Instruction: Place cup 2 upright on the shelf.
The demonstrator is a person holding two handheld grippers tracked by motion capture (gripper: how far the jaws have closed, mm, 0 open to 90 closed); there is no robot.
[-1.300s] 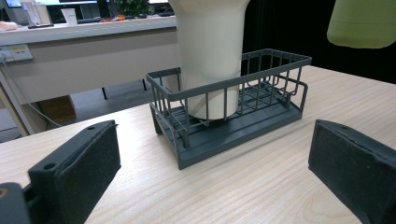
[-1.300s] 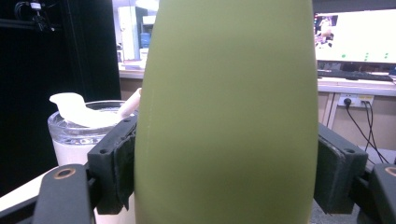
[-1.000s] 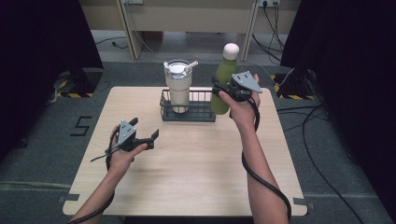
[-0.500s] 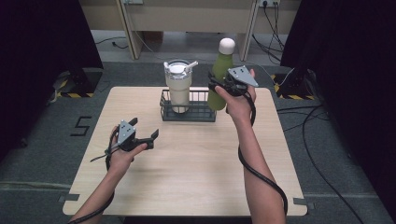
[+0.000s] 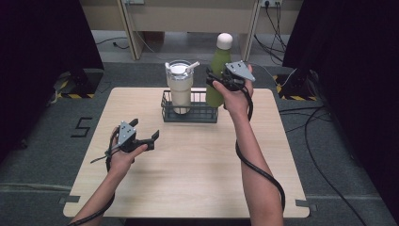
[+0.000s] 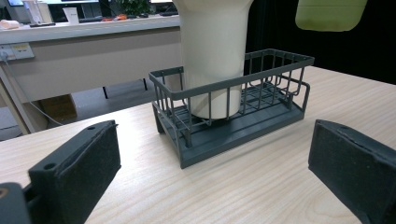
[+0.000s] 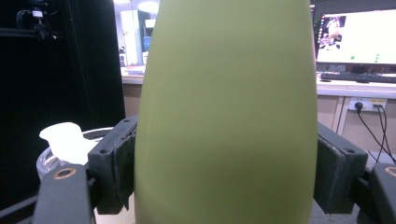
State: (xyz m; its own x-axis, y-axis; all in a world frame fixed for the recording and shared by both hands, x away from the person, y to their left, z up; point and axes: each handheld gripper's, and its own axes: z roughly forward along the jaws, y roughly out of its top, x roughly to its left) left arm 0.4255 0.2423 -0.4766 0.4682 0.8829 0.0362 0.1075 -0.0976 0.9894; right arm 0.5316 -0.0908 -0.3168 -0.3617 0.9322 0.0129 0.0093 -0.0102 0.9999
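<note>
A light wooden table (image 5: pixel 197 179) stands on grey carpet (image 5: pixel 42 155), black curtains (image 5: pixel 42 42) at both sides.

Floor mark (image 5: pixel 83 126): the digit "5", dark, on the grey floor left of the table (image 5: pixel 197 188).

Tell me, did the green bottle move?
Yes. The green bottle, held in the right tongs, moved left and up, toward the wire basket's open right half.
</note>
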